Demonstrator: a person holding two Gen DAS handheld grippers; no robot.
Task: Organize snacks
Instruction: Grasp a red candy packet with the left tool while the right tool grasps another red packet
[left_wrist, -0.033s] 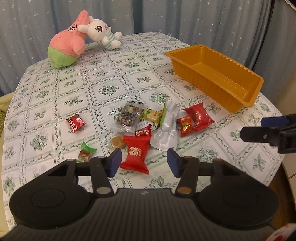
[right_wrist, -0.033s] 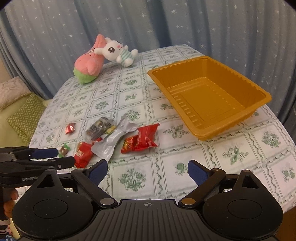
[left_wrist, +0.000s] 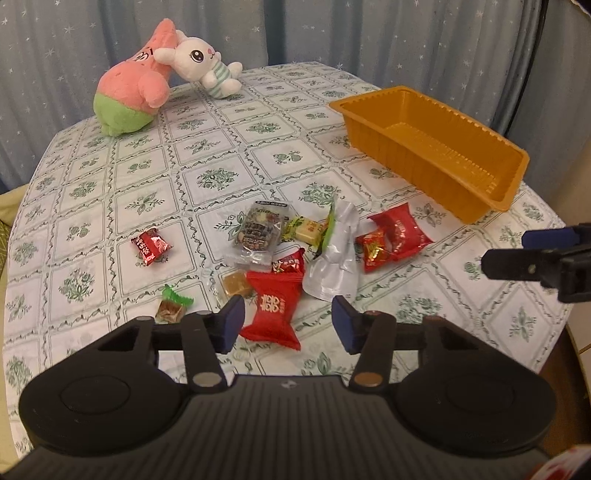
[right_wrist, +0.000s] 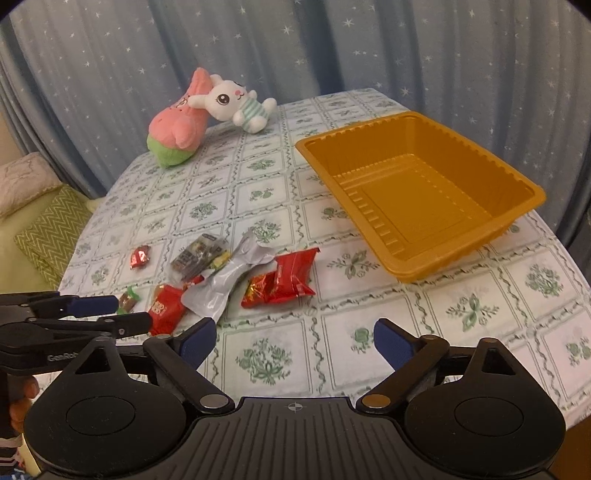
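1. Left gripper (left_wrist: 288, 325): jaws closing, still parted about halfway; nothing gripped; the pads press on nothing.
2. Red candy packet (left_wrist: 271, 314) lies flat on the tablecloth (left_wrist: 207, 147), seen in the gap between the left fingers from the left wrist view; its lower end falls between the 2 blue pads, nearer the left-hand one; whether the pads are down at its level cannot be told.
3. Right gripper (right_wrist: 295, 341): jaws closing but still wide apart; nothing held; only bare tablecloth shows between its fingers.
4. Snack pile sits ahead and to the left of the right gripper, well apart from its fingers: silver pouch (right_wrist: 229, 280), 2 red packets (right_wrist: 284, 280) touching each other, a clear packet of dark snacks (right_wrist: 195, 254).
5. Further pieces in the left wrist view: small red candy (left_wrist: 151, 245) apart on the left; green-wrapped candy (left_wrist: 173, 304) just beyond the left finger; brown cube candy (left_wrist: 234, 284); yellow-green packet (left_wrist: 306, 230).
6. Orange tray (right_wrist: 480, 155) stands on the table's right side, beyond the right gripper; no snack lies in it; it is apart from the pile.
7. 2 plush toys at the far edge: pink-and-green toy (right_wrist: 177, 129) with white bunny (right_wrist: 232, 99) leaning against it.
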